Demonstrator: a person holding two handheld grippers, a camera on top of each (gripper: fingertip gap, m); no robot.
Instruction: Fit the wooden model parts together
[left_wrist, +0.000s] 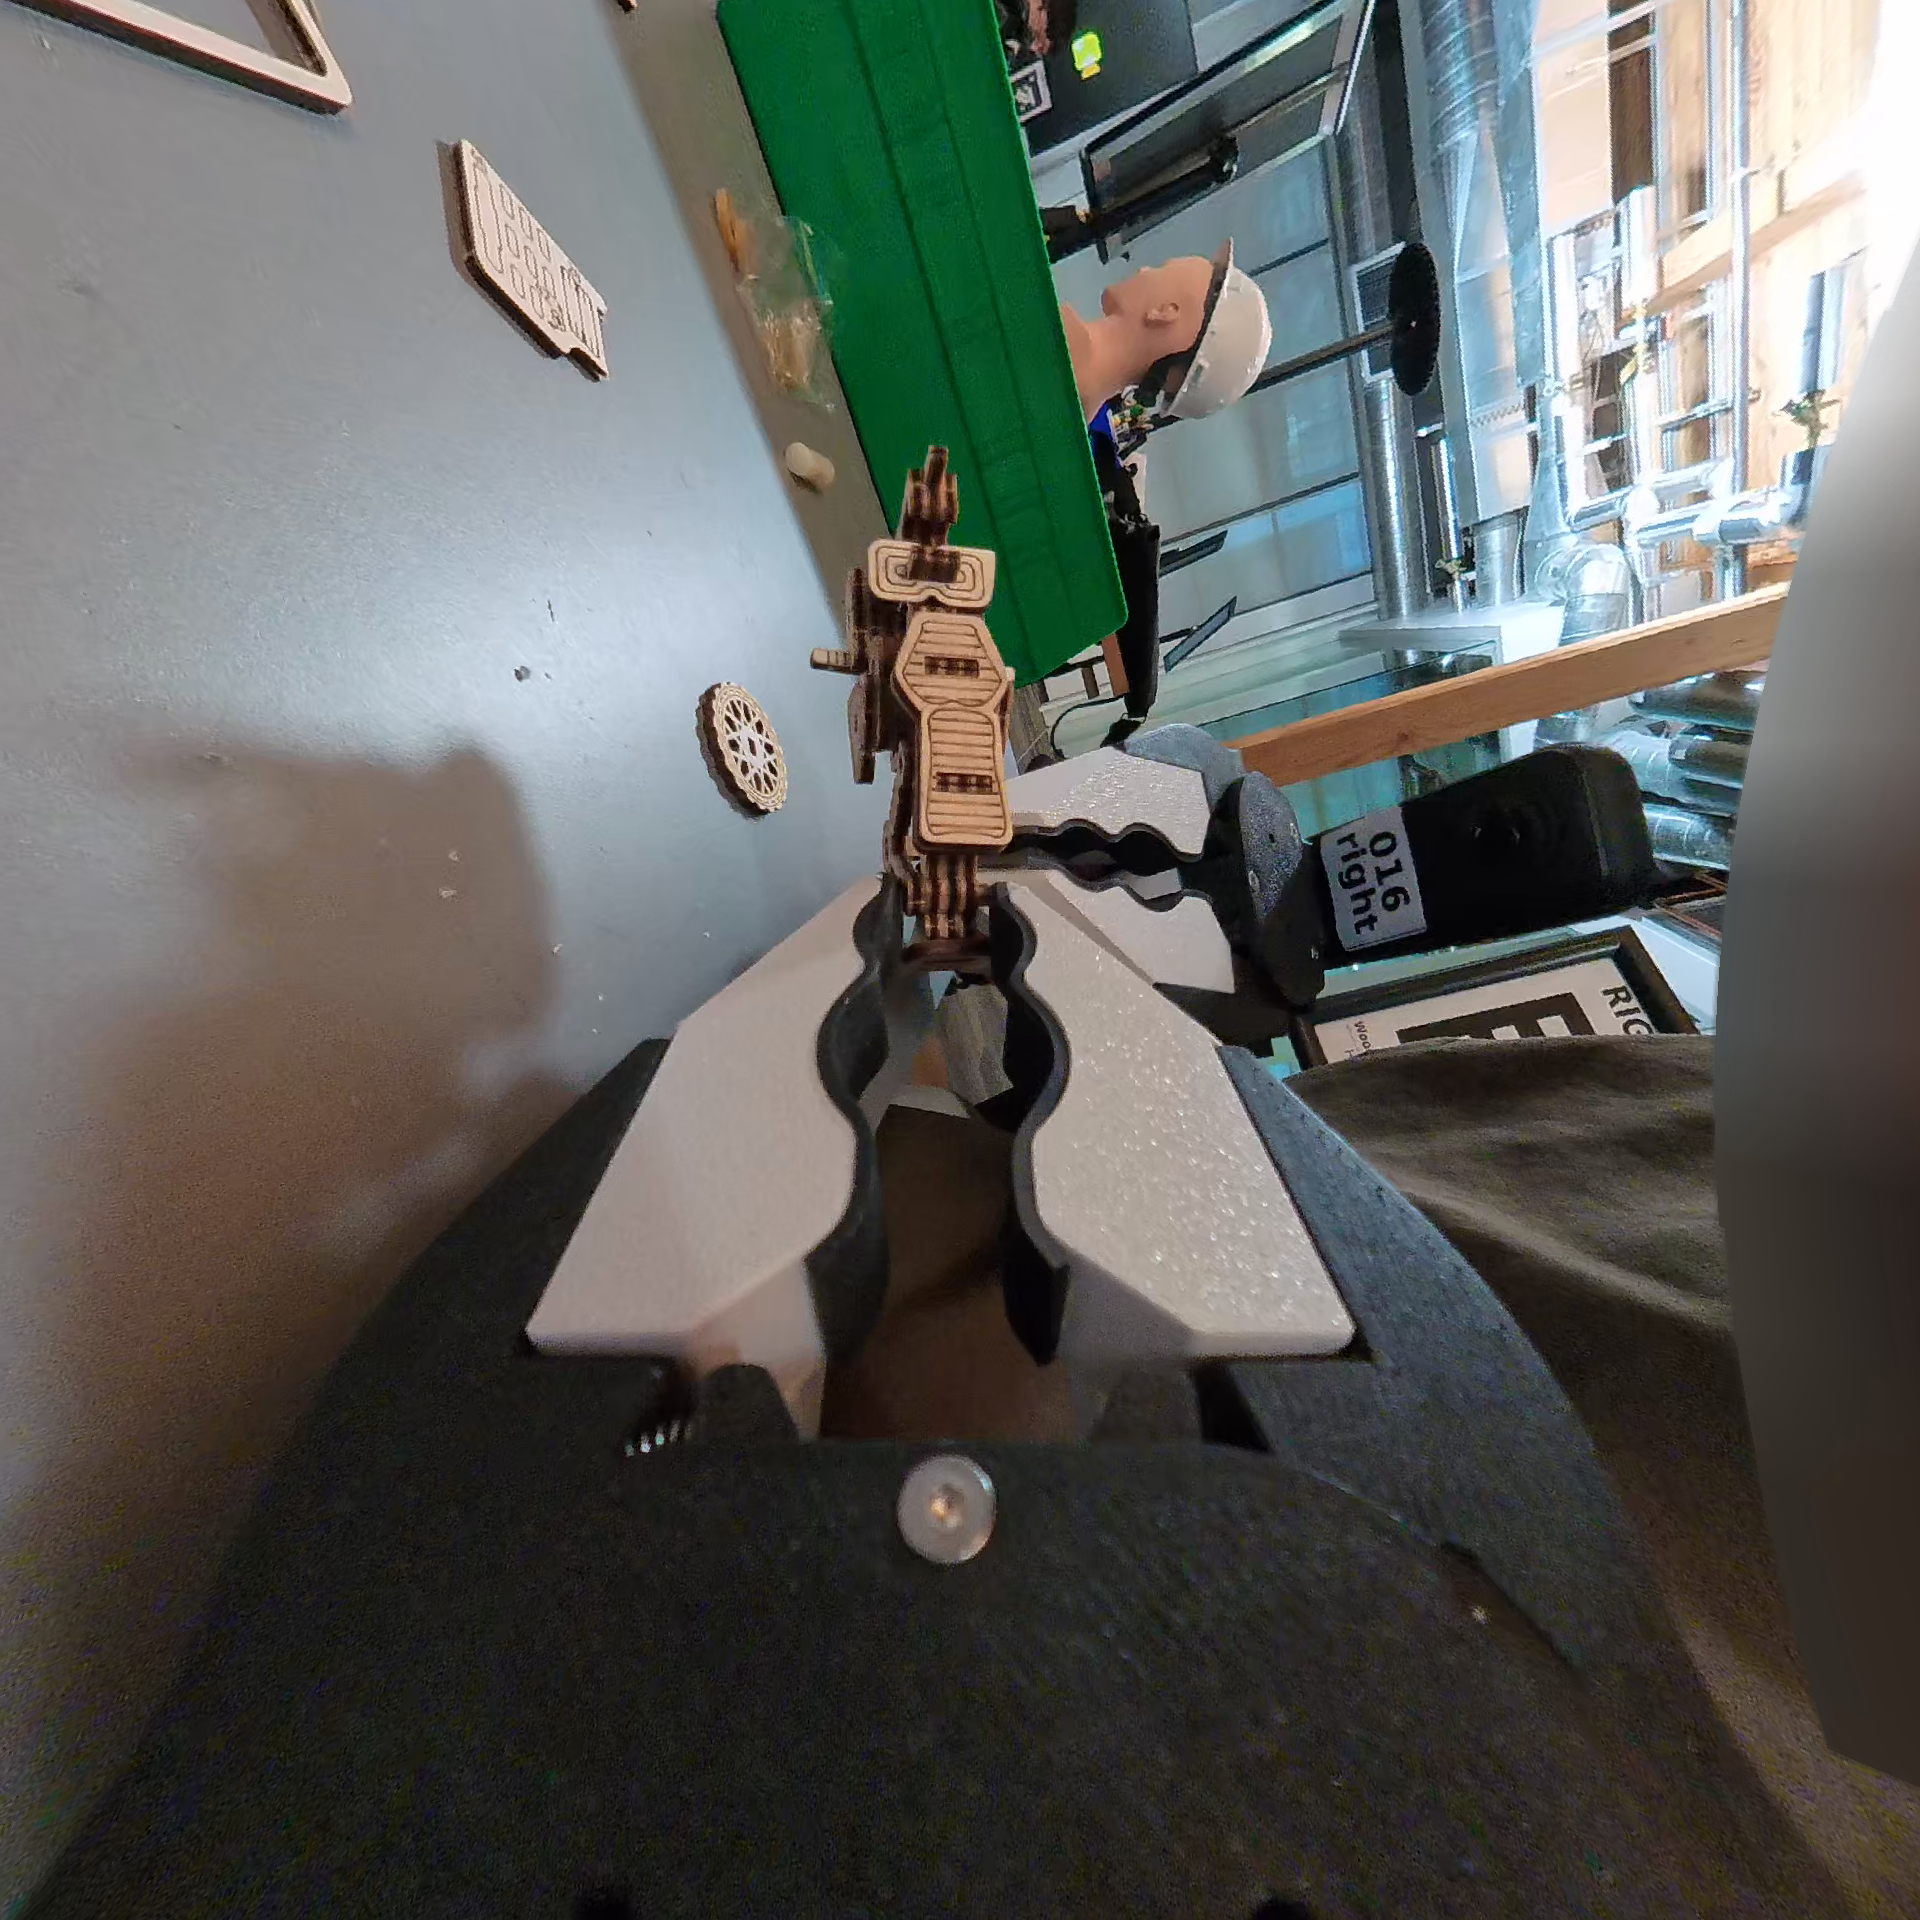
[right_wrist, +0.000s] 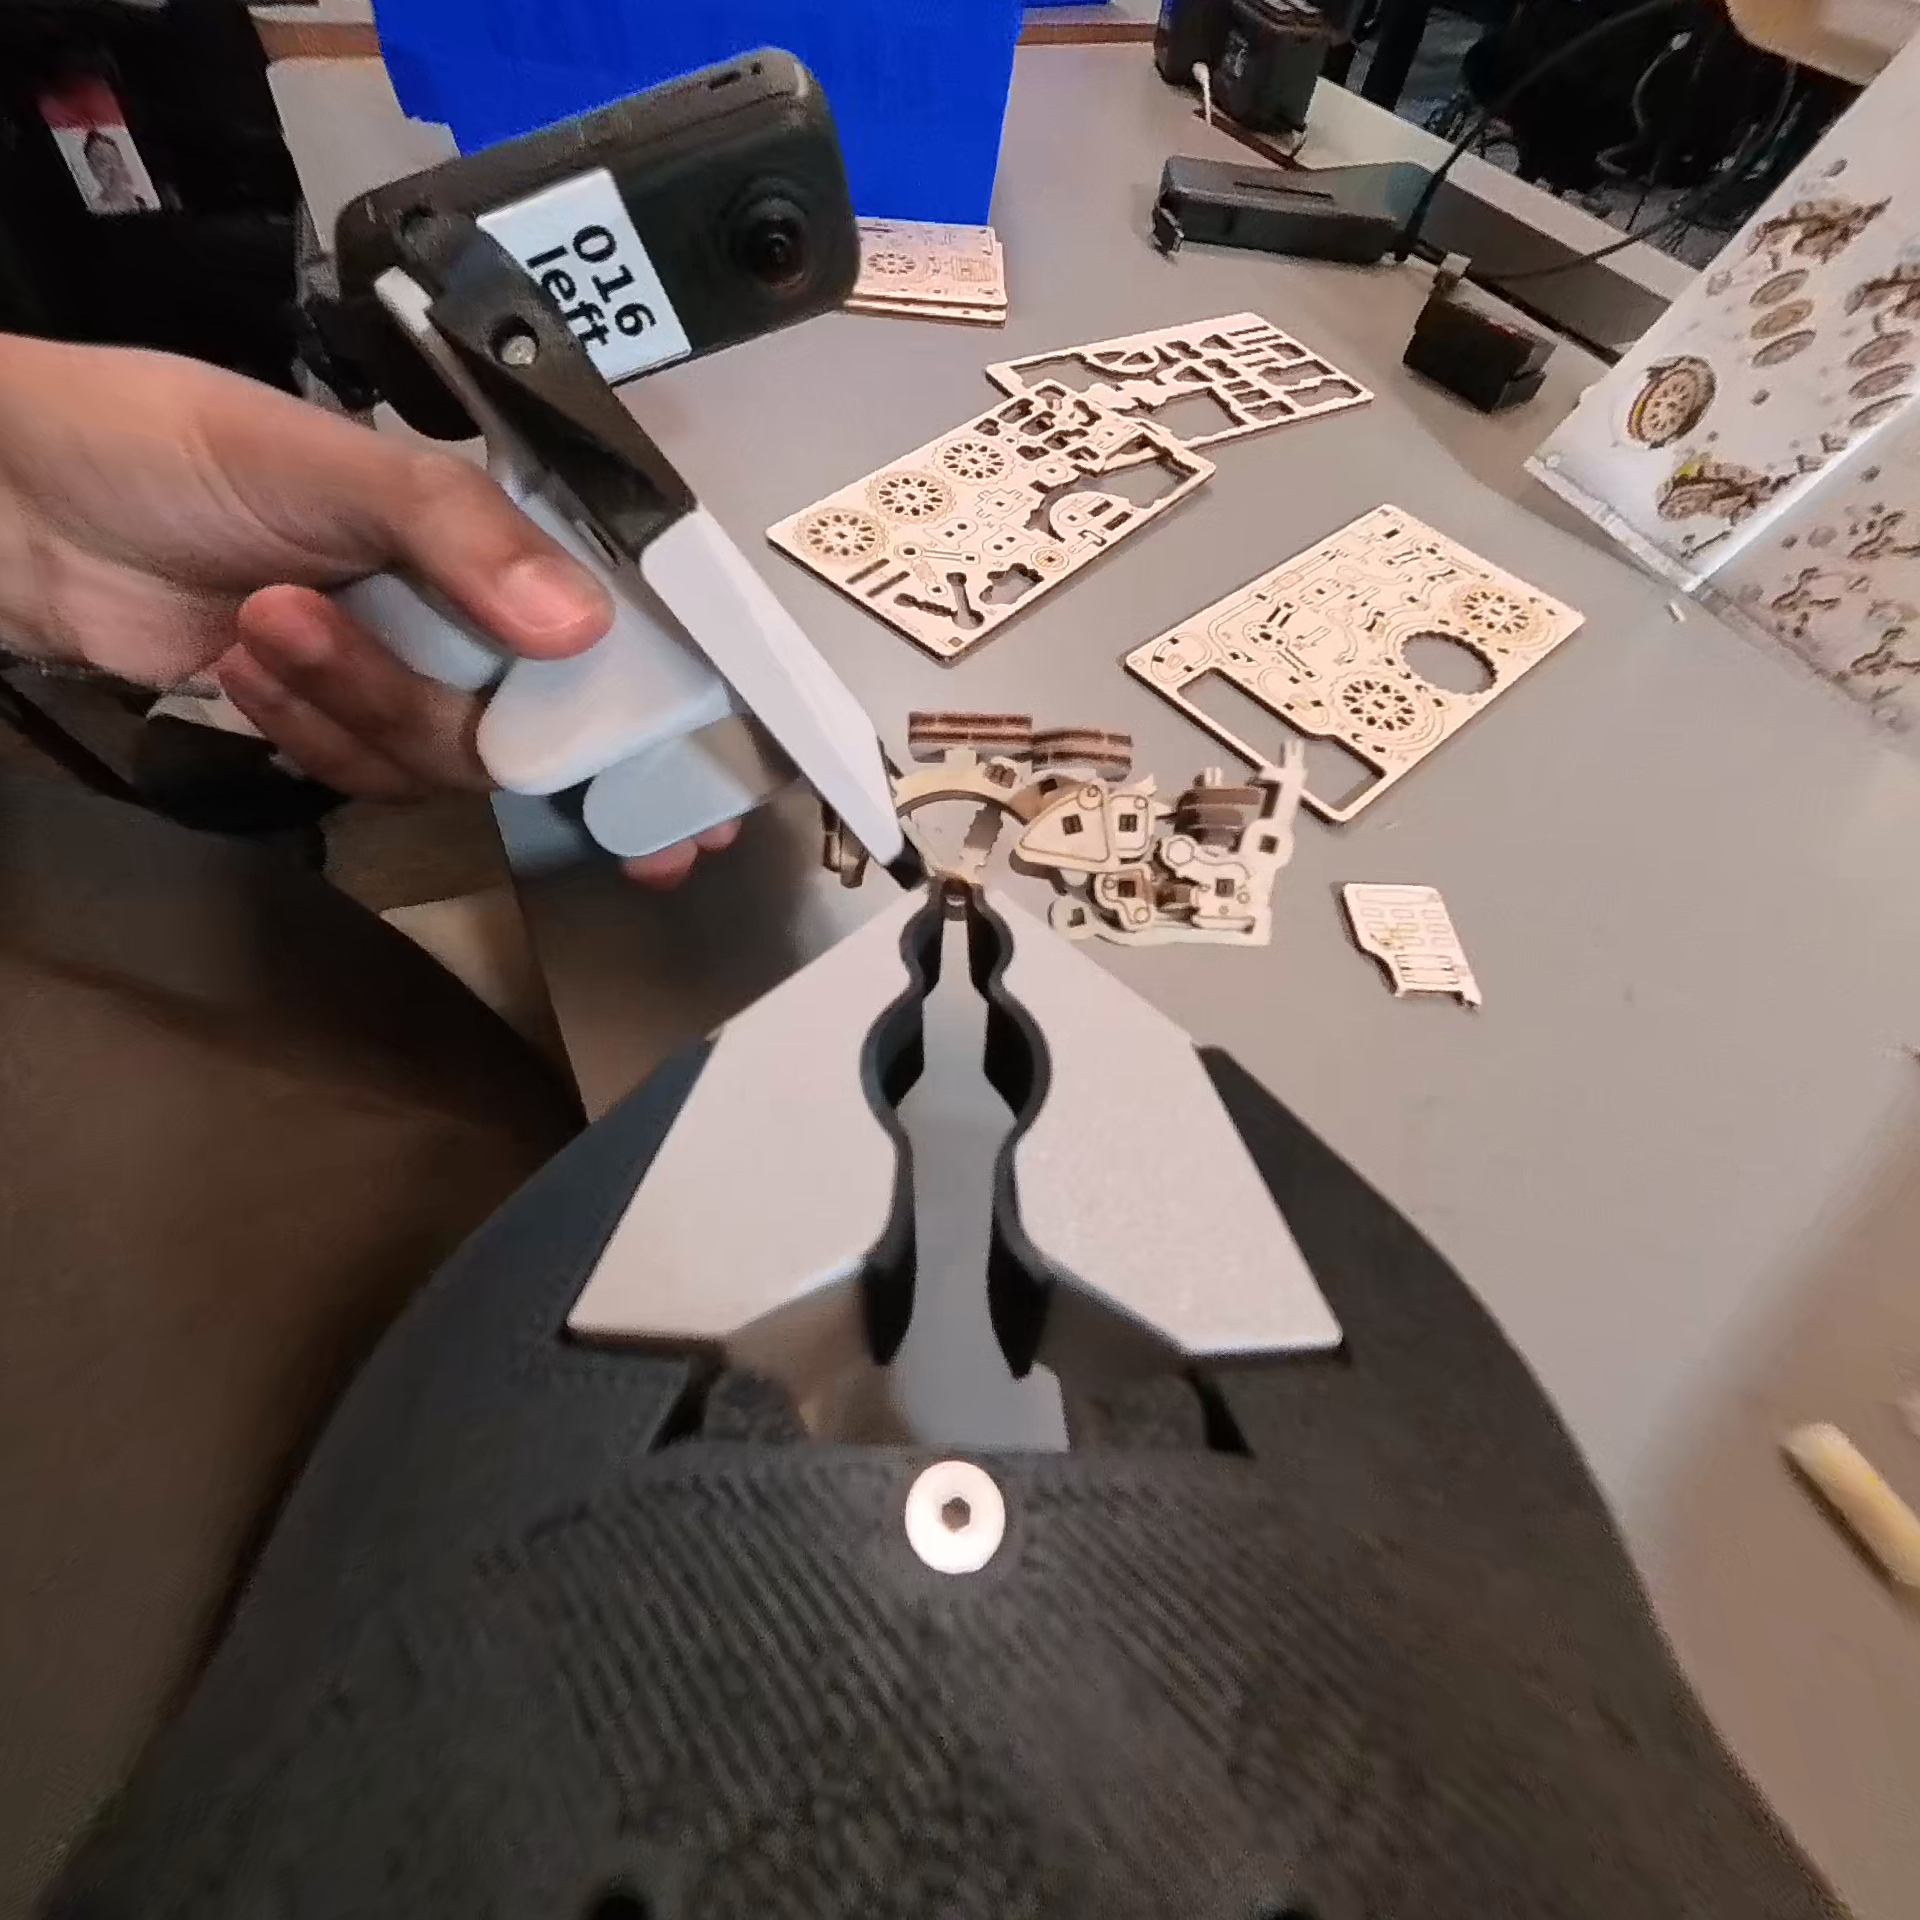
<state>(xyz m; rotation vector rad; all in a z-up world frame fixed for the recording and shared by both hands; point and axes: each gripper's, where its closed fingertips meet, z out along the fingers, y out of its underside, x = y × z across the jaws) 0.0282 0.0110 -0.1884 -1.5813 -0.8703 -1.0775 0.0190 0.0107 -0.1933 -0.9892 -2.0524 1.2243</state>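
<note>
My left gripper (left_wrist: 940, 925) is shut on the lower end of a half-built wooden model (left_wrist: 951, 717), which stands up from its fingertips. My right gripper (left_wrist: 1023, 831) comes in from the right and meets the model's slatted seat plate. In the right wrist view my right gripper (right_wrist: 951, 894) is closed on a small tan wooden bit at the edge of the model (right_wrist: 1132, 842). The left gripper (right_wrist: 899, 868), held by a hand (right_wrist: 312, 582), pinches the model's left end. Both hold the model above the grey table (right_wrist: 1558, 1039).
Punched wooden part sheets (right_wrist: 992, 520) (right_wrist: 1351, 644) lie behind the model, with a small loose sheet piece (right_wrist: 1413, 940) to the right and an instruction sheet (right_wrist: 1766, 416) at far right. A loose wheel (left_wrist: 743, 746), a plastic bag (left_wrist: 784, 301) and a green box (left_wrist: 935, 312) show in the left wrist view.
</note>
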